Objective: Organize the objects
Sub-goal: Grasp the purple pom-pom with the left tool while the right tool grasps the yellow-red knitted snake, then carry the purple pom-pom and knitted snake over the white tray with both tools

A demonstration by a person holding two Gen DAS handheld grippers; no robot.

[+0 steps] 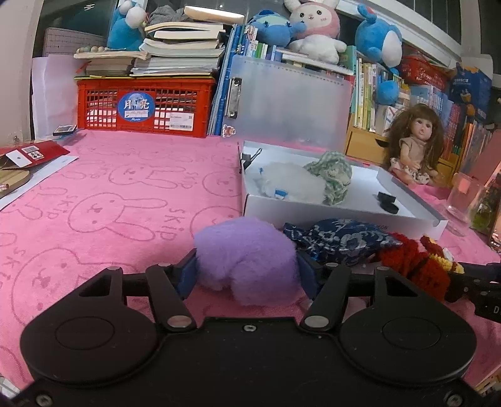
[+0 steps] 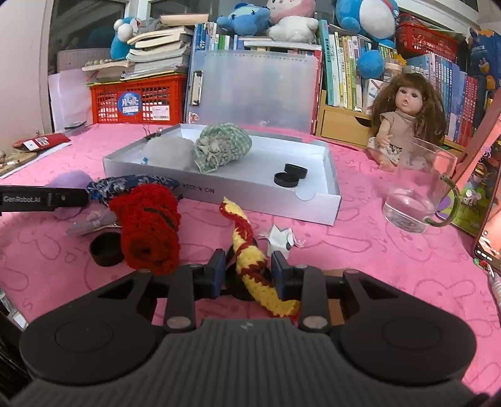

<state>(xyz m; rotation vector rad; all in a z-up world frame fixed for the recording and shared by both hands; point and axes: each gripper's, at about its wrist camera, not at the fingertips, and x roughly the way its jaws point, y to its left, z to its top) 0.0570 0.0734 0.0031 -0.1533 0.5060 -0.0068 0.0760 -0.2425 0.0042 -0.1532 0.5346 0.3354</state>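
Pompom point(image 1: 247, 263), purple, is pinched by the left gripper point(image 1: 245, 274); the right gripper point(image 2: 249, 274) is narrowed on the crochet strip point(image 2: 250, 260). Both should be lifted clear before being carried to the box point(image 2: 316, 203).

Home, likely child's room: plush toys point(image 1: 314, 29) atop packed bookshelf point(image 2: 344, 69), doll point(image 2: 404, 115), stacked books point(image 1: 178, 47) on red crate point(image 1: 144, 106), pink bunny-print towel point(image 1: 109, 203) as tabletop cover.

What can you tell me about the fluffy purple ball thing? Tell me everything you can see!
The purple pompom is a round, fluffy ball of pale lilac fur, soft and shaggy all over. It rests on the pink bunny towel, just in front of the white box. The left gripper has it between its blue pads, which press into the fur on both sides. A blue flowered pouch lies against its right side.
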